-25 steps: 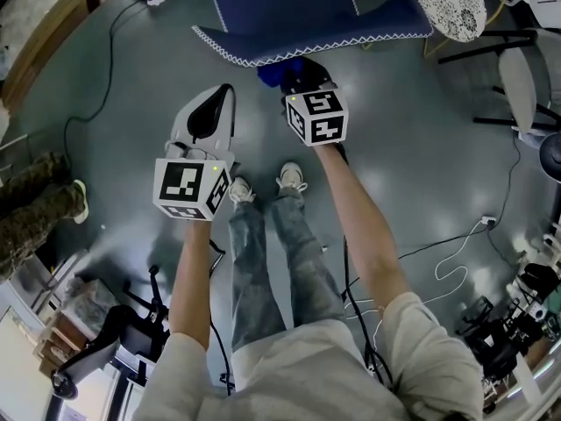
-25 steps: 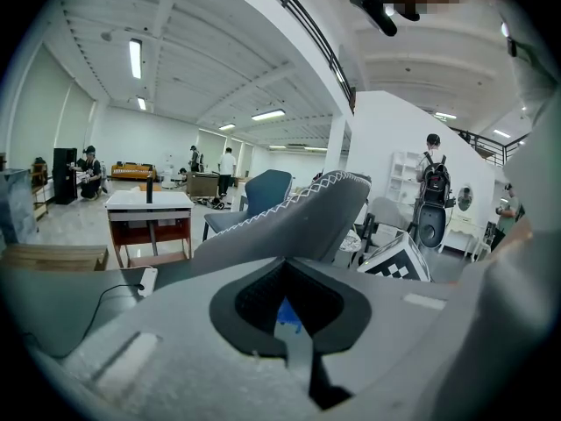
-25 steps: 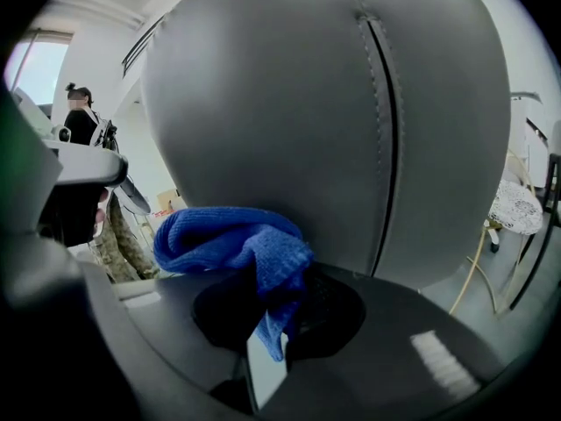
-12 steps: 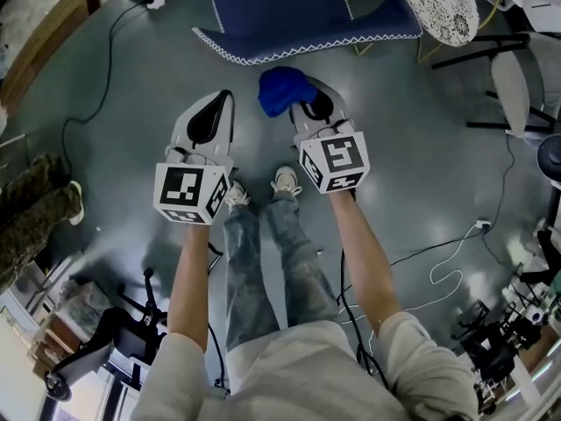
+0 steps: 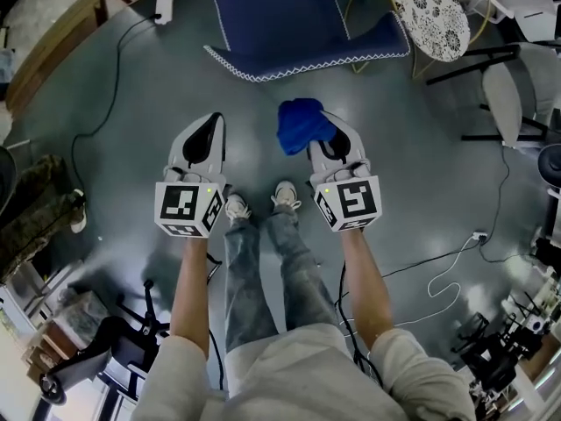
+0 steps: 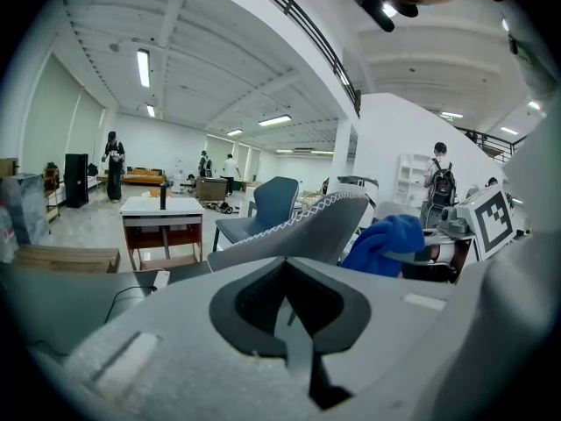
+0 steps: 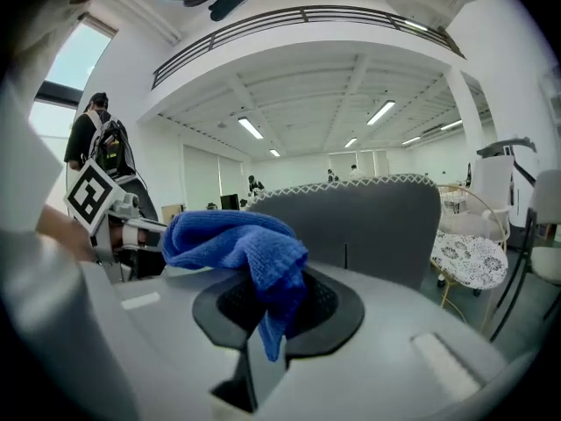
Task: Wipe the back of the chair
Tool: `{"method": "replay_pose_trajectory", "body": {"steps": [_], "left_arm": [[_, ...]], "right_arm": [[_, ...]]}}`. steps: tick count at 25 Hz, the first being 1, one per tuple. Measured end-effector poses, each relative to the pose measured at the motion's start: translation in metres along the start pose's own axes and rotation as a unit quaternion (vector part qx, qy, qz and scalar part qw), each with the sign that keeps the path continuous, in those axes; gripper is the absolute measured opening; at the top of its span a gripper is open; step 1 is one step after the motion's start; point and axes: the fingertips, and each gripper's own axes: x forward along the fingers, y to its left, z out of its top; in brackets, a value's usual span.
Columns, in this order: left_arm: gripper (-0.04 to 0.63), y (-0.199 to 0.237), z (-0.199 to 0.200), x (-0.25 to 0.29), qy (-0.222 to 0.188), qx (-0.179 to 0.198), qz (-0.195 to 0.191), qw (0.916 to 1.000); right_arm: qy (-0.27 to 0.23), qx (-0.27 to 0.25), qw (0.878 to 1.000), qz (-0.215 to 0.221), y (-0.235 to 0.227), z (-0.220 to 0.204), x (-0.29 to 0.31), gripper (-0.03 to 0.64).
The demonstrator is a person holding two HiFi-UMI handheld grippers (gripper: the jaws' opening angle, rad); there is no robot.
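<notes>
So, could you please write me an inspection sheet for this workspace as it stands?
Surface: grey floor, glossy; no spills seen.
Job's things: chair ahead of the person; blue cloth, bunched and not touching the chair.
Clutter: power strip on the floor; patterned round table beside the chair.
Grippers: left tool shut, nothing in it; right tool shut on the cloth.
Cables: black cable running from the power strip; white cable looped on the floor at right.
Surroundings: black office chair at lower left; person with a backpack farther off.
</notes>
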Motion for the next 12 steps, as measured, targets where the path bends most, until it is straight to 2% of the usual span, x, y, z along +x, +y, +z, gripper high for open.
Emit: {"method": "replay_pose_trajectory", "body": {"steps": [6,12], "left_arm": [[0.0,0.017,0.059,-0.012,-0.044,0.018,0.024,0.9986],[0.0,0.021,0.128,-0.064,-0.062,0.029,0.035,0.997]], "right_arm": [[-0.026,-0.017,0.999,-0.009,-0.01,0.05,-0.006,0.046],[-0.025,-0.013,0.999,-0.029,0.001,0.104,-0.037,0.046]]}}
